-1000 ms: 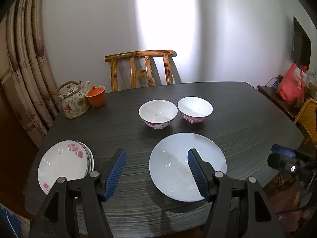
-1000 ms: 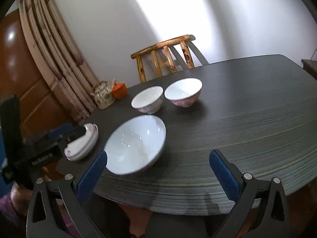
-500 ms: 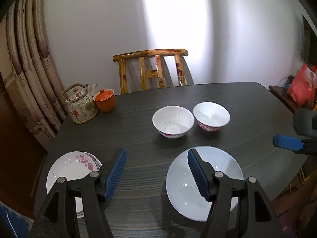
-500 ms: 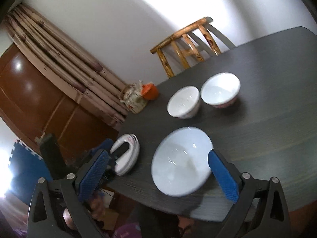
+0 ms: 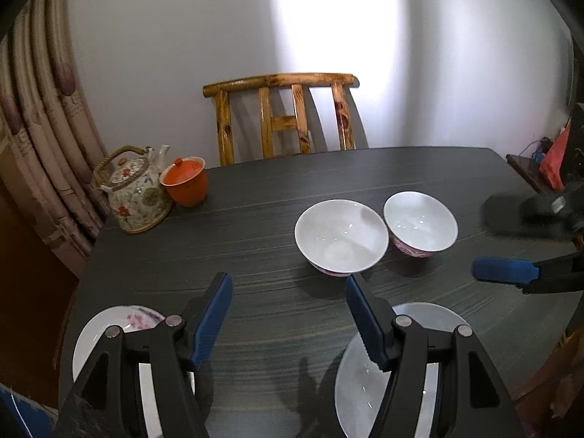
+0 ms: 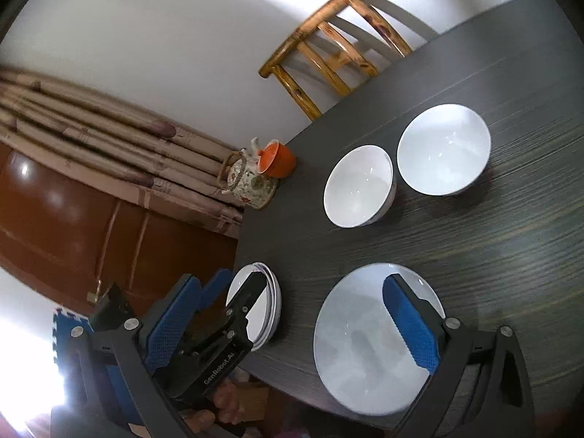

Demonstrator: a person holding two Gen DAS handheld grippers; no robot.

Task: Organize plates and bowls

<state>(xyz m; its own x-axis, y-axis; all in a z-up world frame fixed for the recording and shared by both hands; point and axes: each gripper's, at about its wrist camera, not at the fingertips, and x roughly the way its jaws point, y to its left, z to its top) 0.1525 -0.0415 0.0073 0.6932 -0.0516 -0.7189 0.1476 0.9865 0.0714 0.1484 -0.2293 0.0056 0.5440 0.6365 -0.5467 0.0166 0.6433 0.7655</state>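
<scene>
Tools advanced: we find left tool spread, empty; right tool closing, empty, above large white plate on dark worktop.

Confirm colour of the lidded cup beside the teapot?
Orange lidded cup, clearest in the left wrist view.

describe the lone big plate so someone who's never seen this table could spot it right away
Start at the dark wood-grain table with the wooden chair behind it. Near the table's front edge, in front of two white bowls, lies the big plate. It is plain pale white, wide and shallow, lying alone, unlike the smaller flower-printed plates stacked at the corner.
</scene>
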